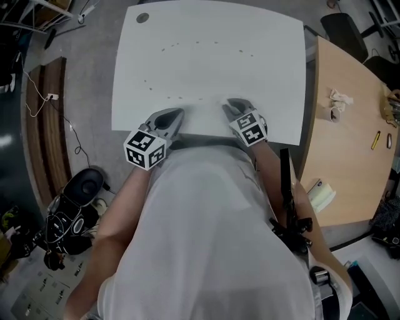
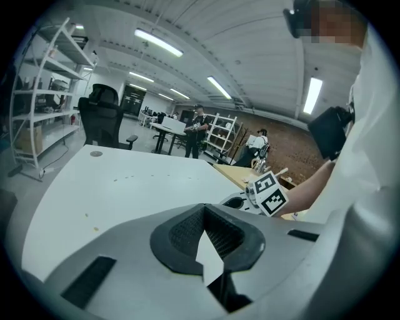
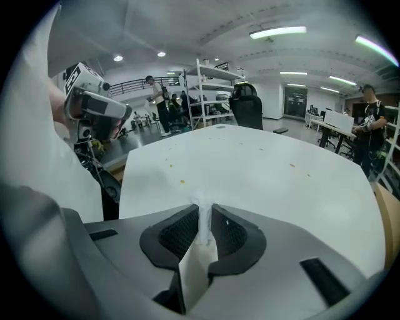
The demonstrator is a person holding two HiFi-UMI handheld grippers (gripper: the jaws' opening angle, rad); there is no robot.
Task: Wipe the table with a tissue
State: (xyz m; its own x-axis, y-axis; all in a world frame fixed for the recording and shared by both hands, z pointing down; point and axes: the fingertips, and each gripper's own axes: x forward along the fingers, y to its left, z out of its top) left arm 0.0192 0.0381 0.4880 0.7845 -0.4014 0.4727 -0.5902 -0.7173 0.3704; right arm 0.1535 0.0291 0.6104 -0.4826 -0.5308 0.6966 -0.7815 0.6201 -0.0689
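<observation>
The white table carries an arc of small brownish spots, also visible as specks in the right gripper view. My right gripper sits at the table's near edge, just over the top. It is shut on a white tissue, whose frayed tip pokes up between the pads. My left gripper hovers at the near edge to the left. Its pads meet at the tip and hold nothing, and only the table shows through the gap below. The right gripper's marker cube is visible from the left gripper view.
A wooden table adjoins on the right, with a crumpled tissue and a small cup on it. A black bag and cables lie on the floor at left. A round grommet marks the white table's far left corner. People and shelving stand far behind.
</observation>
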